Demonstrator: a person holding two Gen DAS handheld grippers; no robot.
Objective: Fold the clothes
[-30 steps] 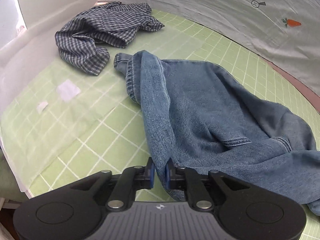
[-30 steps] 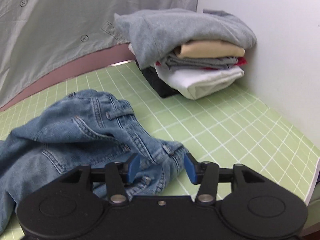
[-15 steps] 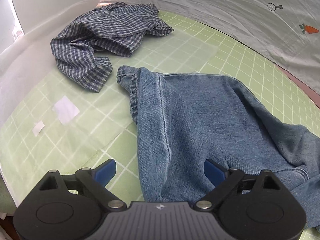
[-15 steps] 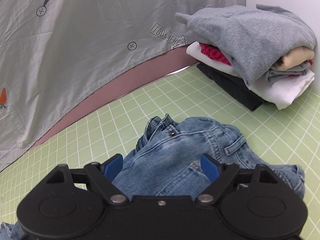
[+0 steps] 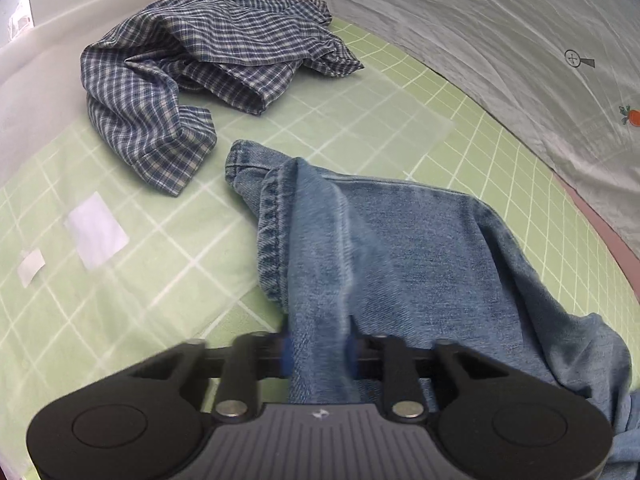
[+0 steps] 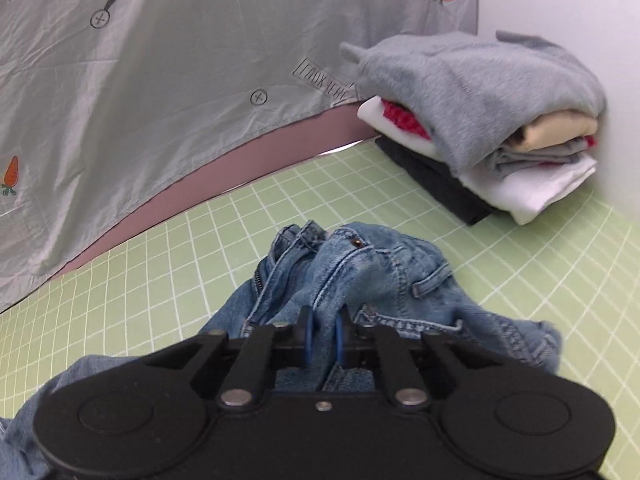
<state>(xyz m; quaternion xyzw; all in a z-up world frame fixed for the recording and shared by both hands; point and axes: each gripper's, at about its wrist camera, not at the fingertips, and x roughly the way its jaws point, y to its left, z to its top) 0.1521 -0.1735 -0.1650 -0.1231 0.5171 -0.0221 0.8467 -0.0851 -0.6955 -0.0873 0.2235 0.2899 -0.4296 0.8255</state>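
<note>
Both grippers are gripping the jeans (image 5: 400, 248): left gripper (image 5: 316, 354) pinching a leg, right gripper (image 6: 322, 338) pinching the waistband. Next probably calls for lifting and spreading them flat.

Blue jeans (image 5: 400, 248), checked shirt (image 5: 208, 64), green gridded mat (image 5: 120, 300).

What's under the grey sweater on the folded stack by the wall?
Under the grey sweater the stack shows beige, grey, red and white folded layers, then a dark garment on the green mat. How far each reaches under the sweater is hidden.
</note>
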